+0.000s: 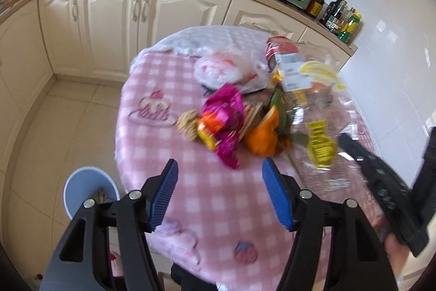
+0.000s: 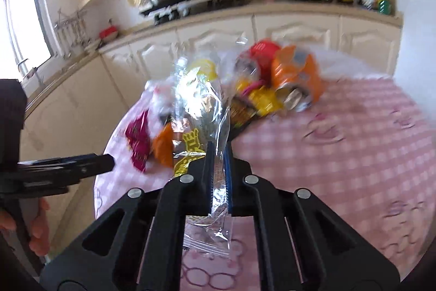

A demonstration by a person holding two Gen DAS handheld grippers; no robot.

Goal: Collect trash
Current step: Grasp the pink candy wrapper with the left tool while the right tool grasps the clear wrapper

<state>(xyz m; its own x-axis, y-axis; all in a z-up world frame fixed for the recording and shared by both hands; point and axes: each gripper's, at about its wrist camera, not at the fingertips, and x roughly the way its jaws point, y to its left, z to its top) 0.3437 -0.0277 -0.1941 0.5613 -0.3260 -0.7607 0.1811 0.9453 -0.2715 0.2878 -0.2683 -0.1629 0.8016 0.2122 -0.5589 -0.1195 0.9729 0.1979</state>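
Pink checked tabletop (image 1: 190,195) holds a trash pile. Right claw (image 2: 218,168) pinches a clear wrapper (image 2: 199,105); left claw (image 1: 219,195) hangs wide, empty. Next, I think: carry it to the blue bin (image 1: 81,182).

Clear yellow-printed wrapper (image 2: 201,105) lifted, wrapper heap (image 1: 234,116) on table

My left gripper (image 1: 219,192): matte black plastic frame with triangular cut-outs in the two outer arms, four round silver screw heads across the linkage, and long blue ribbed pads on the fingers (image 1: 164,195). My right gripper (image 2: 218,176) is the same build, black angular arms with slot-like cut-outs, four silver screw heads, and thin blue pads edging the inner faces of its fingers (image 2: 228,176). Seen side-on from the left wrist camera, the right gripper's body is blocky black with small square recesses along it.
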